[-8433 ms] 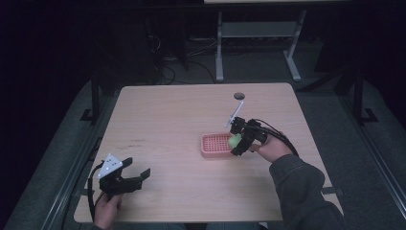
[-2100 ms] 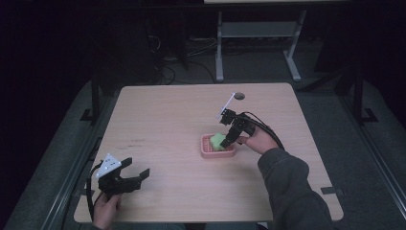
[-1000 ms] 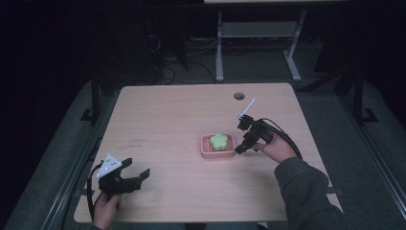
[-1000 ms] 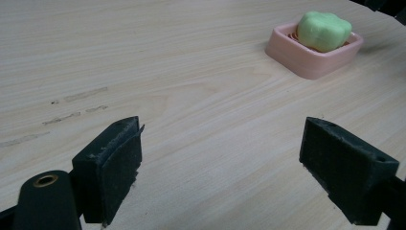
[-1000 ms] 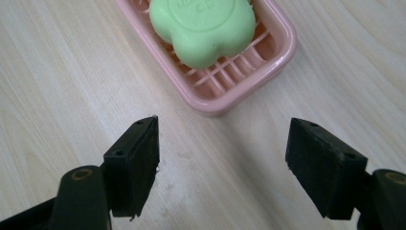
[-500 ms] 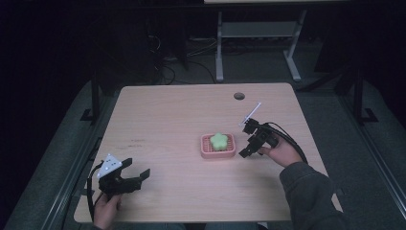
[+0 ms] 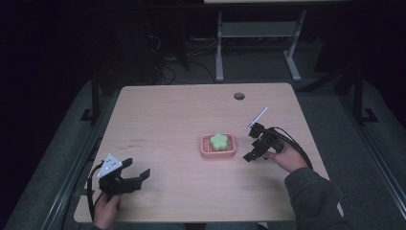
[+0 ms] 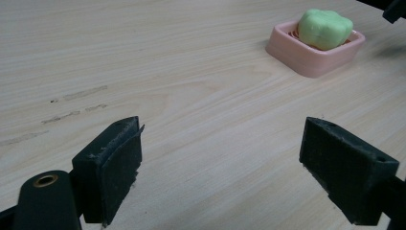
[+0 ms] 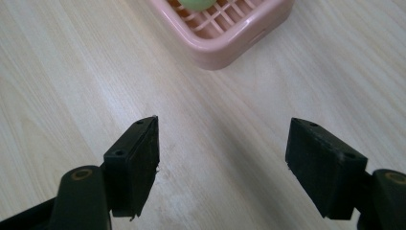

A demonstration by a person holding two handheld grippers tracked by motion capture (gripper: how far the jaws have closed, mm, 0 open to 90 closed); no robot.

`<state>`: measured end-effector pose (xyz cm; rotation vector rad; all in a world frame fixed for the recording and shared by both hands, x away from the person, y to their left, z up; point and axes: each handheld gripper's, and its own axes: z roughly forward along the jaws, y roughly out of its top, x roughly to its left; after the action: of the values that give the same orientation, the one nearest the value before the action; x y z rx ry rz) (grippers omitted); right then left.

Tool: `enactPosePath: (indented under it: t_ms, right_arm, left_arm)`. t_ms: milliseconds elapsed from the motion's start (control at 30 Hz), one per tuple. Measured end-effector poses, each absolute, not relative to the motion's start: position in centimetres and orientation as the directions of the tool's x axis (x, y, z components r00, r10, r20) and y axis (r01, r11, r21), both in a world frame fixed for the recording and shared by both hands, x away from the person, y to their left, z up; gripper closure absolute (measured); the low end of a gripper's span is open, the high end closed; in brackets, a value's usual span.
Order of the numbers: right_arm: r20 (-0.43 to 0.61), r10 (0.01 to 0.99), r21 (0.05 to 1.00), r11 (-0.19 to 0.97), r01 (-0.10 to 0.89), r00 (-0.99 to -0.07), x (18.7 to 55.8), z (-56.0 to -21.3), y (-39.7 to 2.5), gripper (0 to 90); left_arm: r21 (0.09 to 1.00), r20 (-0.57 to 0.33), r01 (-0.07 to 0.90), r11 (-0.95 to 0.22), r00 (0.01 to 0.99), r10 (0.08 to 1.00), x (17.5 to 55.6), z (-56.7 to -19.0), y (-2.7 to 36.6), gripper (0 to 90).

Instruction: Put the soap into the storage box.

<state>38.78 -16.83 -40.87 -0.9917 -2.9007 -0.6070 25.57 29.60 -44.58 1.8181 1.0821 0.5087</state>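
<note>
- Standing wide apart, the jaws of the right gripper [image 7: 253, 152] hold nothing; in the right gripper view only bare wood lies between the two black pads [image 9: 139, 163].
- Right gripper sits just to the right of the pink soap dish [image 7: 218, 146], near it but not touching, jaws pointed toward the dish.
- Left gripper [image 7: 135, 178] rests near the front left corner of the table [image 7: 172, 115], well apart from the dish; its jaws are also spread, with nothing between them, as the left gripper view confirms [image 8: 220, 163].
- Green flower-shaped soap [image 7: 219, 141] lies inside the dish, roughly centred on the slatted floor, free of either gripper.
- Judgement on progress: the placing step looks complete, since the soap sits in the dish and both grippers are empty. What remains, if anything, seems limited to drawing the right hand [image 7: 287, 160] clear of the dish.
- Hidden or unclear: the right gripper view cuts off the dish at the top edge, leaving just a sliver of soap [image 9: 194, 4], so its seating cannot be checked from there.
- Whether the soap lies flat or slightly tilted on the slats is not resolvable in the high view.
- Floor and frames beyond the table are too dark to read.
</note>
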Motion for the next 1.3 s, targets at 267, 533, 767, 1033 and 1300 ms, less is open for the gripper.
enactPosePath:
  t_ms: [267,533,767,1033,1300]
  right_arm:
    - [0.153,0.594,0.354,0.713,0.605,-0.79,38.2,-41.3,-17.7,26.9]
    - [0.147,0.598,0.368,0.706,0.605,-0.788,37.6,-40.9,-18.4,26.9]
    - [0.154,0.612,0.38,0.688,0.618,-0.776,36.9,-41.3,-19.7,27.0]
    - [0.154,0.616,0.387,0.682,0.621,-0.772,35.9,-41.7,-20.6,27.3]
    - [0.161,0.626,0.401,0.665,0.631,-0.763,34.7,-42.3,-21.7,27.4]
  left_arm:
    - [0.868,-0.105,0.463,-0.18,0.525,0.845,25.6,-44.6,29.6,14.3]
    - [0.868,-0.104,0.463,-0.18,0.524,0.845,25.6,-44.6,29.6,14.3]
    - [0.868,-0.104,0.463,-0.181,0.525,0.845,25.6,-44.7,29.5,14.3]
    - [0.866,-0.105,0.466,-0.181,0.524,0.845,25.6,-44.7,29.5,14.3]
    - [0.866,-0.107,0.467,-0.18,0.524,0.845,25.6,-44.7,29.4,14.3]
